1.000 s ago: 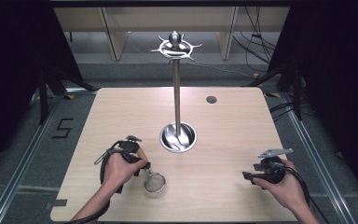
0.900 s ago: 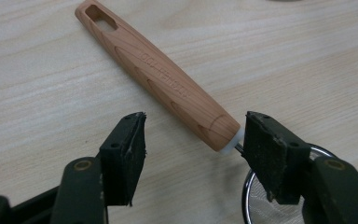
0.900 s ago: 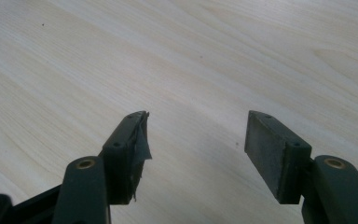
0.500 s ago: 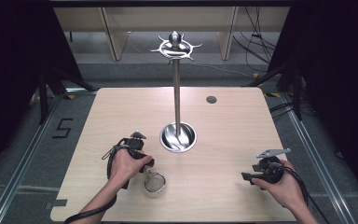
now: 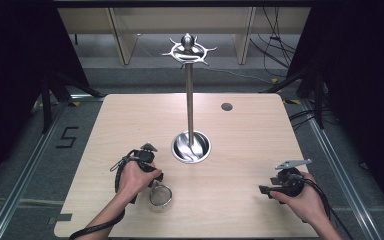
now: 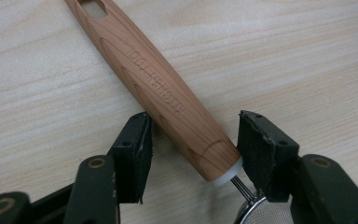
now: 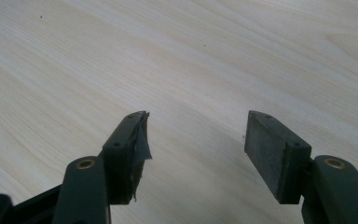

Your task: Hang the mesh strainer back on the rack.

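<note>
Strainer [image 5: 161,195] lies flat on table [image 5: 240,150], near front edge. Left gripper [image 6: 191,135] has shifted slightly forward along it; jaws apart, straddling wooden handle [image 6: 154,88], not clamped. Pickup looks imminent. Right gripper [image 7: 193,140] idle, jaws apart.

Pale wood worktop [image 5: 260,150]
A wooden-handled mesh strainer [image 6: 158,93] lies flat between the left jaws; a steel hook stand [image 5: 191,146] rests beyond them.

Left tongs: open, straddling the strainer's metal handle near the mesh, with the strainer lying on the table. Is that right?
Not quite. The handle is wood, not metal, as the left gripper view shows. The rest holds: the left tongs are open, straddling it near the mesh end of the strainer, which lies on the table.
</note>
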Tool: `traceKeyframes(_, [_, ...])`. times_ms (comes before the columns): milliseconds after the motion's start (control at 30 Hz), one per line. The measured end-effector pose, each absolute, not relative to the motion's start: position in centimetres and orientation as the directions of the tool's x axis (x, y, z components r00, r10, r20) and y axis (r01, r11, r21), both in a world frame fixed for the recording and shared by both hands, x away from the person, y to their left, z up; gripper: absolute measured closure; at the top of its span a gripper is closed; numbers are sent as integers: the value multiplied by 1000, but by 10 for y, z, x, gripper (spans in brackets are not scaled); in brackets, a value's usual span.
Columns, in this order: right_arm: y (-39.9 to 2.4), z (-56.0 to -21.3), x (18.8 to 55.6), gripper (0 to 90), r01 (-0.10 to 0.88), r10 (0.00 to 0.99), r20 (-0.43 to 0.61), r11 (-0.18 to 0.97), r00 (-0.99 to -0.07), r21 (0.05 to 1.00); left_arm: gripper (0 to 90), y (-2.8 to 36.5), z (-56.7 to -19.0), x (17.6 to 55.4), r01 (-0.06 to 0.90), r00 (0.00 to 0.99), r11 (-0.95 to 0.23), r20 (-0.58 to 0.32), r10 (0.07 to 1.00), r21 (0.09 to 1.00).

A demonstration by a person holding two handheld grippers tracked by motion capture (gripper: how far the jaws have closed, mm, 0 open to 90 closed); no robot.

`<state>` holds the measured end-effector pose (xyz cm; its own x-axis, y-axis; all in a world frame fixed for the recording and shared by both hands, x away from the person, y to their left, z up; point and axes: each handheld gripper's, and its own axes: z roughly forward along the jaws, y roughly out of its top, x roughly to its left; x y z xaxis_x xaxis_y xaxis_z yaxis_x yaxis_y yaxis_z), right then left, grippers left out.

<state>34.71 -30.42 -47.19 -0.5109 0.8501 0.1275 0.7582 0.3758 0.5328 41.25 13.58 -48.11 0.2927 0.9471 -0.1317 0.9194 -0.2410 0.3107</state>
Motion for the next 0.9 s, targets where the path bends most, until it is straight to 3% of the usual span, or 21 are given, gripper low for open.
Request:
traceKeyframes(233, [-301, -473, 345, 400, 782, 862, 174, 326, -477, 531, 538, 140, -480, 413, 914, 314, -268, -114, 943, 304])
traceKeyframes(500, [-302, -474, 347, 400, 767, 853, 160, 346, -497, 540, 640, 142, -480, 412, 914, 327, -285, -113, 938, 288])
traceKeyframes(567, [-299, -477, 346, 400, 756, 858, 173, 310, -483, 576, 648, 143, -479, 413, 913, 332, -292, -104, 937, 286])
traceKeyframes(900, [-300, -476, 346, 400, 764, 853, 175, 327, -493, 556, 597, 144, -483, 414, 914, 312, -267, -106, 944, 305])
